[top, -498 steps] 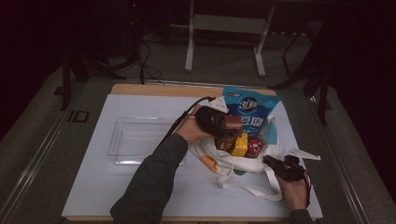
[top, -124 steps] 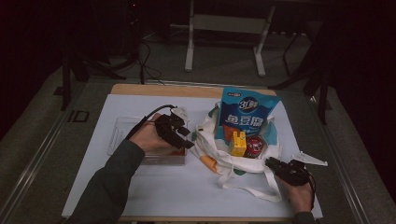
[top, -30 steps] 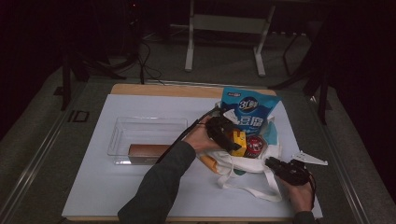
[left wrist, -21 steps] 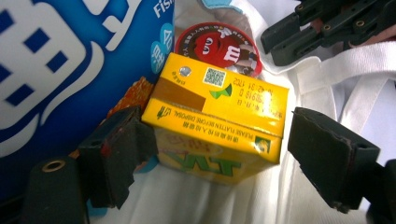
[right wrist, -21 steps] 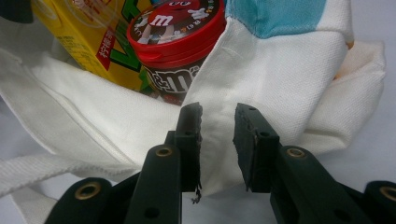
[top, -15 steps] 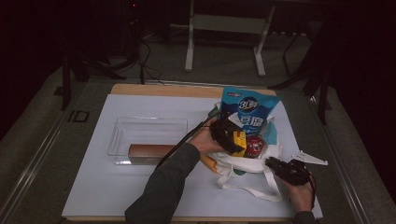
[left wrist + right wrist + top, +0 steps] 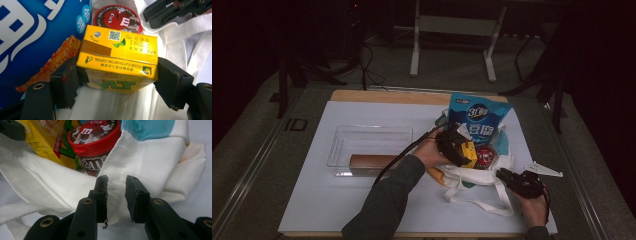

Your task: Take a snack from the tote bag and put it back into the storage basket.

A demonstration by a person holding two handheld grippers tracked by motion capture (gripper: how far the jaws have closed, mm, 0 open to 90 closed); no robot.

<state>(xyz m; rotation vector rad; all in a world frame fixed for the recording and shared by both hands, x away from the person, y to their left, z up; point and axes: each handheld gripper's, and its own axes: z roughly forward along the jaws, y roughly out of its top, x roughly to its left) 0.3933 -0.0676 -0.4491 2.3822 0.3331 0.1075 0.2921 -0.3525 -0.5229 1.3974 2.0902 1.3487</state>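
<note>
Both grippers matter: your left gripper (image 7: pixel 117 82), just closing around the carton (image 7: pixel 120 60), may tip it if off-centre, while your right gripper (image 7: pixel 116 185) pinches the bag (image 7: pixel 150 160).

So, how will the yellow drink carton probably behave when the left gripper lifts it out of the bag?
The yellow carton has flat, sharp-edged sides, so it is probably fairly stiff and unlikely to roll. Its print looks glossy, so it could slip. The left gripper has just been closing around it; too hard a squeeze might dent it.
</note>
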